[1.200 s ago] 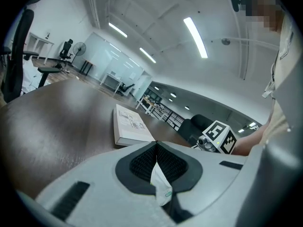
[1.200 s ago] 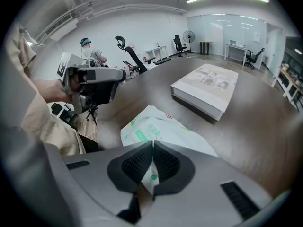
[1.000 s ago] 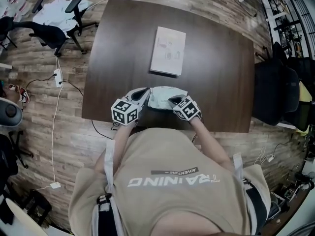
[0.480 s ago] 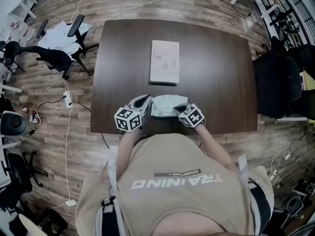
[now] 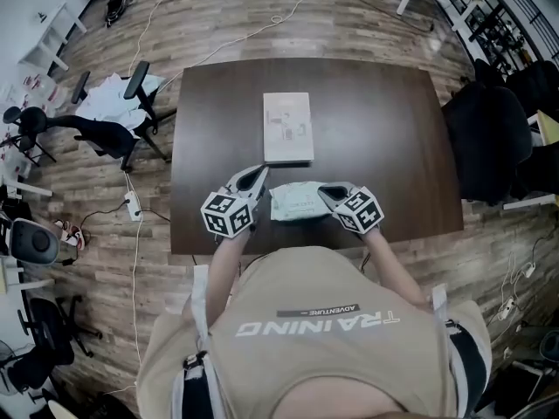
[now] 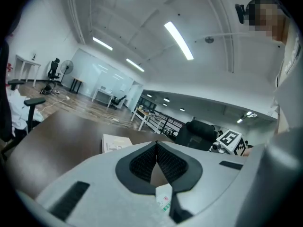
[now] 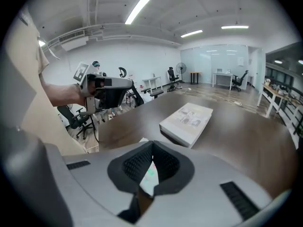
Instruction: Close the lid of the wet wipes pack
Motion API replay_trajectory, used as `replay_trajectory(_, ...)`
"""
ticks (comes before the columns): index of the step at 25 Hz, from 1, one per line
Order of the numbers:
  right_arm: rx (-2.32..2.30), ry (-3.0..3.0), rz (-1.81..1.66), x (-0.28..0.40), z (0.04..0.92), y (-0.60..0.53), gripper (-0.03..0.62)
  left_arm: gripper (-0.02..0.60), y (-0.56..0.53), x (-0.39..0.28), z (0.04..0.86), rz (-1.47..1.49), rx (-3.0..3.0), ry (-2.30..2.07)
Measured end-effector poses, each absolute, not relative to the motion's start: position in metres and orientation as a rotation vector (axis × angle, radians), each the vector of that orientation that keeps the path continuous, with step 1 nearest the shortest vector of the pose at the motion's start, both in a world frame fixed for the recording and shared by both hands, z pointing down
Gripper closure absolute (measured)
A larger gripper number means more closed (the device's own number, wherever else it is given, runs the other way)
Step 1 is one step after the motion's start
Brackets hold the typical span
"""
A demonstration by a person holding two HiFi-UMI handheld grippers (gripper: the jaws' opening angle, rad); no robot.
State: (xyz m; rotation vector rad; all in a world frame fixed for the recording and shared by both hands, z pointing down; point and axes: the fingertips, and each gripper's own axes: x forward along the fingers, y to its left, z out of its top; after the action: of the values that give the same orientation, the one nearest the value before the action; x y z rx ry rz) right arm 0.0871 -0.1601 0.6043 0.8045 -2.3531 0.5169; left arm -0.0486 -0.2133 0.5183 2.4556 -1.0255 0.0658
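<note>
The soft pale-green wet wipes pack (image 5: pixel 301 201) is pinched at its ends by the left gripper (image 5: pixel 258 178) and right gripper (image 5: pixel 328 192), and could be dropped if tugged apart.

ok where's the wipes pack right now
In the head view the wet wipes pack lies near the table's front edge, between the left gripper and right gripper, below the book.

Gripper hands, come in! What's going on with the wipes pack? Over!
Both shut: left gripper on the wet wipes pack, right gripper on its other end. Pack at the table's near edge; open or closed, can't tell. Book lies beyond, clear.
</note>
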Motion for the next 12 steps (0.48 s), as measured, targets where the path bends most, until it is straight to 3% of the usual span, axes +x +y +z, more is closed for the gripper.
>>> replay_trajectory(12, 0.92, -2.563, 0.216, 0.086, 0.465, -0.214, 0.58, 0.572, -0.248, -0.053, 0.396, 0.007, 2.704, -1.121)
